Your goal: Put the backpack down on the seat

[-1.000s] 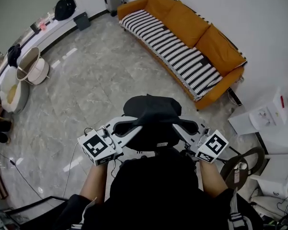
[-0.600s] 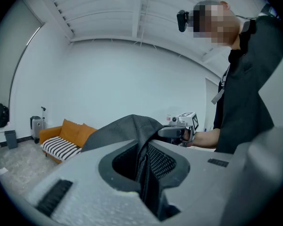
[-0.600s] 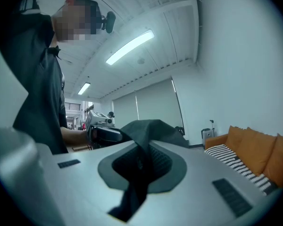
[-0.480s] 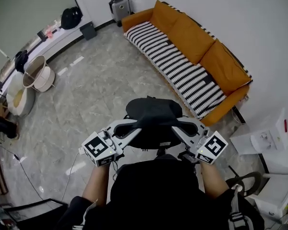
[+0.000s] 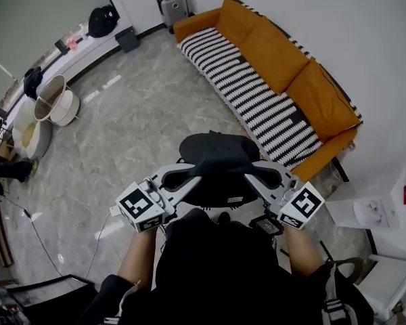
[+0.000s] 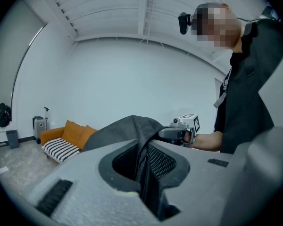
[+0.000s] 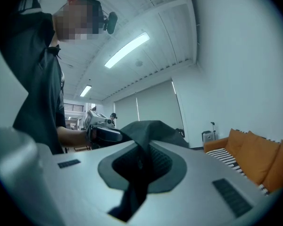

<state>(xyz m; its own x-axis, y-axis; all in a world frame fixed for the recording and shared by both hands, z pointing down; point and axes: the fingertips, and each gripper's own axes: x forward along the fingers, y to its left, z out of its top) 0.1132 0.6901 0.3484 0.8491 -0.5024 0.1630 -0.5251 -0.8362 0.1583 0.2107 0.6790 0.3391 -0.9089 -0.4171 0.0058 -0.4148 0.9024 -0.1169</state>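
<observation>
Marble-look floor (image 5: 135, 124) fills most of the head view, and an orange sofa (image 5: 304, 80) with a striped seat (image 5: 257, 100) runs diagonally across the upper right. Black backpack (image 5: 215, 158) hangs at frame centre, off the floor, slung between both grippers and well apart from the sofa. Grip: left gripper (image 5: 195, 176) has its jaws pinched on a fold of backpack fabric, with dark mesh squeezed in the gap in its own view. On the other side, right gripper (image 5: 249, 175) has jaws nearly together on a strip of the same fabric, which droops below them. Both point roughly level, facing each other across the bag.

Progress: pick-up done, carry under way, placement not started. Left to do: close the gap to the sofa, bring the bag over the front edge, lower it onto the striped seat, release both sides. Seat looks bare along its length, so any spot should work. Suitcase (image 5: 170, 5) sits past the sofa's far end at top centre and a round tub (image 5: 54, 99) at far left, neither looks to be in the path
</observation>
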